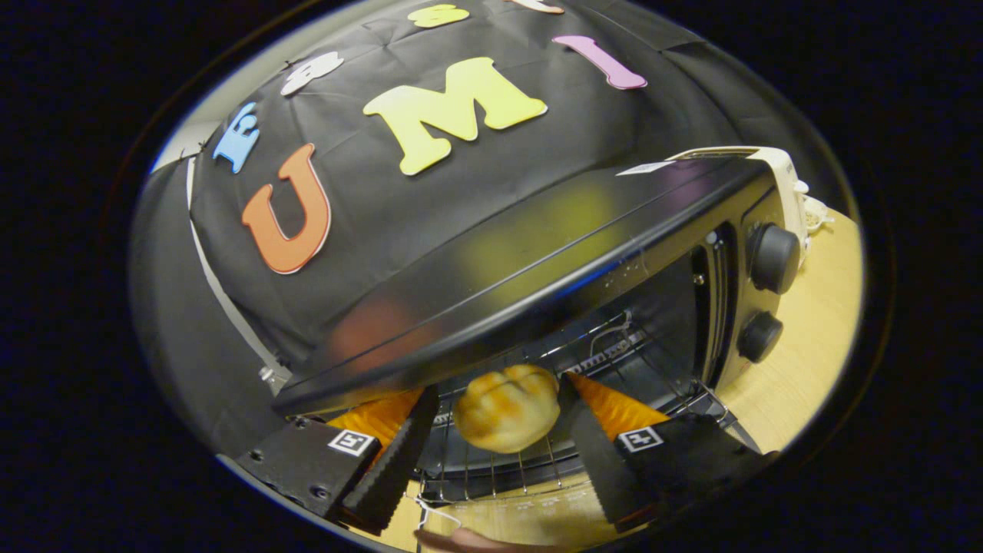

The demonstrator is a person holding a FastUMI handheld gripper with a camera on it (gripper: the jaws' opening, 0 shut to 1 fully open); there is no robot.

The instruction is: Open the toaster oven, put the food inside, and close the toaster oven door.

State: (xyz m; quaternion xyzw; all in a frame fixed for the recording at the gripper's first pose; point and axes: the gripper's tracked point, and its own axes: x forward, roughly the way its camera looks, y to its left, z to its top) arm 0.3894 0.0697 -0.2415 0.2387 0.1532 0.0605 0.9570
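— What's the gripper [503, 453] doing?

— I'm holding it up at the mouth of the toaster oven [584, 269]. Fingers are standing apart, ridged inner faces, with the bread roll [506, 407] sitting between them. Can't tell if both pads are actually pressing on it; the gaps are too tight to call.

— Roll details?

— Round, lumpy top, pale dough with golden-brown toasted patches, matte crust. It's hanging just over the front of the wire rack [499, 476], thin shiny metal bars running front to back.

— Oven?

— Door's open. Dark glossy metal top, smooth, catching blurry reflections. Inside I'm seeing dark walls and more wire at the back. Two round black knobs [772, 257] are stacked on the side panel, upper one bigger-looking. Cream casing edge past them.

— Surface?

— Light wood-grain table [814, 330], smooth, running under and beside the oven.
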